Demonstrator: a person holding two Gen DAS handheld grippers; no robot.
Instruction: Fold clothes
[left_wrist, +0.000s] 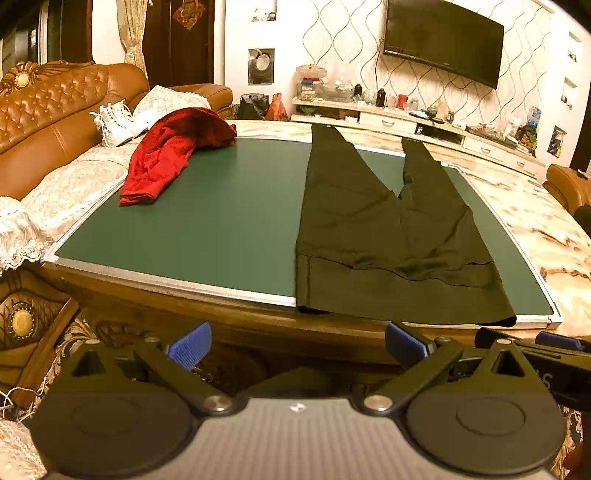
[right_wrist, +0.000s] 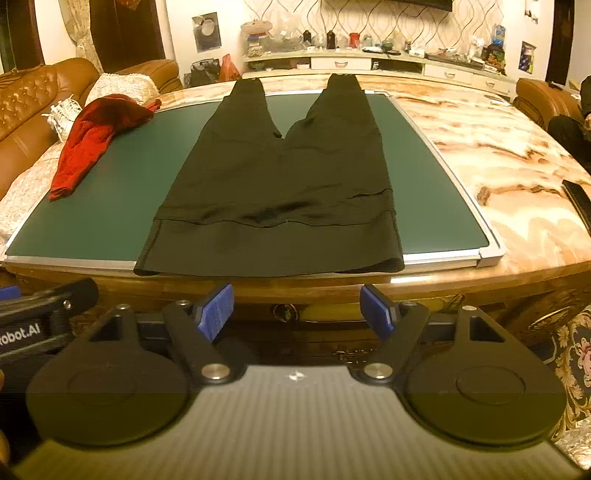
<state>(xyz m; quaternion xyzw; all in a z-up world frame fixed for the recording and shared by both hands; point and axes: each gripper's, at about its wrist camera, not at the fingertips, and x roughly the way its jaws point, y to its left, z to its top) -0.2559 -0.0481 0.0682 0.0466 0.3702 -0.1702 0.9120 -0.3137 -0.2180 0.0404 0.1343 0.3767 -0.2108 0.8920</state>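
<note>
- Lying on the marble table (right_wrist: 480, 147), the green board (right_wrist: 110, 206) takes up the side nearest the sofa.
- Black trousers (right_wrist: 273, 177) are spread flat on the board, waistband overhanging its near edge, leg ends past its far edge and hard to make out.
- A red garment (left_wrist: 166, 155) sits crumpled at the board's far sofa-side corner.
- Left gripper (left_wrist: 297, 345) hangs short of the board, fingers apart, empty.
- Right gripper (right_wrist: 297, 312) likewise, fingers apart, empty.

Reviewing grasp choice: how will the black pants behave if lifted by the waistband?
The black pants lie thin and flat with soft creases, so they are probably floppy and light. The legs would likely trail and drag across the green mat.
</note>
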